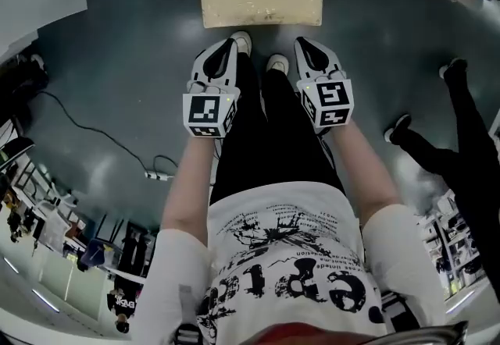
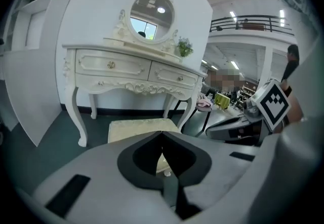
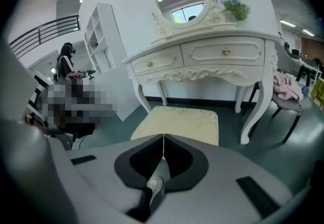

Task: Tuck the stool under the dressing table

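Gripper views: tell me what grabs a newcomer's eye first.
The ornate white dressing table with its oval mirror stands against the wall, dead ahead. The cream stool sits on the floor in front of it, not yet tucked under. The left claw and right claw are both shut and empty, short of the stool.

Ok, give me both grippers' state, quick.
Left gripper: jaws closed, holding nothing.
Right gripper: jaws closed, holding nothing.
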